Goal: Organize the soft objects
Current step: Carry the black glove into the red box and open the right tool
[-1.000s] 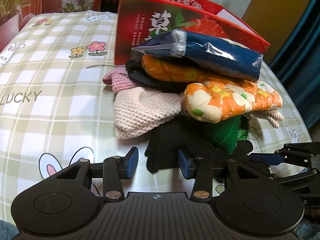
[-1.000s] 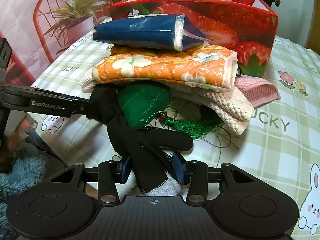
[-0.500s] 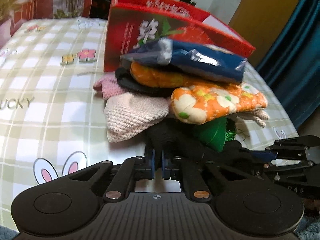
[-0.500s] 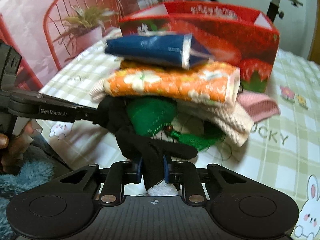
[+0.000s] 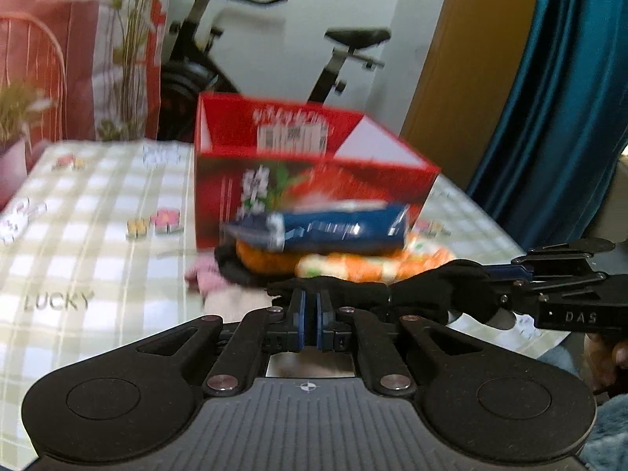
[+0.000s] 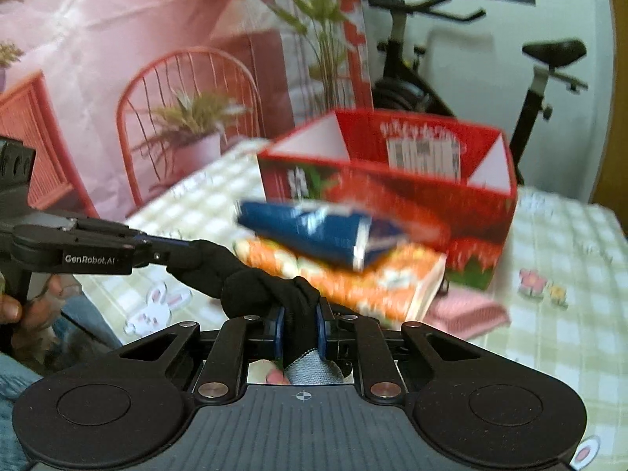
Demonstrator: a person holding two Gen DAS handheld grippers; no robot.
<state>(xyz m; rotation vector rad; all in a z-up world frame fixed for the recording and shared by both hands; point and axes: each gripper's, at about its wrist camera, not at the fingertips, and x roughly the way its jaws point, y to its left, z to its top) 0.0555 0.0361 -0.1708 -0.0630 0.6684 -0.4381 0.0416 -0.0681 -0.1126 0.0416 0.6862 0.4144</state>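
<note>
- Stretching between the two grippers, a black glove [image 5: 424, 294] hangs off the table, pulled into a dark band from one tool to the other.
- Left gripper [image 5: 309, 316] has its blue pads nearly together, pinching a thin edge of the glove.
- Right gripper [image 6: 299, 331] is clamped on the glove's cuff end; black knit fills the gap between its pads and a grey cuff [image 6: 312, 369] pokes out behind them.
- Its jaws have just been closing, with the glove between them.
- In the left view the right gripper [image 5: 506, 278] reaches in from the right edge, gripping the glove's far end.
- In the right view the left gripper [image 6: 157, 253] comes in from the left, its tips buried in the glove.
- A hand [image 6: 23, 306] shows under that tool at the left edge.
- Just beyond the glove sits the pile: a blue packet [image 6: 314, 235] on top, tilted, resting on an orange floral mitt [image 6: 376, 278].
- A pink knit piece [image 6: 463, 310] lies on the cloth beside the mitt, near the box.
- A red box [image 5: 314, 180] with strawberry print stands open behind the pile, touching or nearly touching it; the blur hides which.
- All of it rests on a table [image 5: 78, 255] covered in green-checked cloth printed with rabbits and flowers.
- An exercise bike [image 6: 541, 78] stands behind the table against the wall.
</note>
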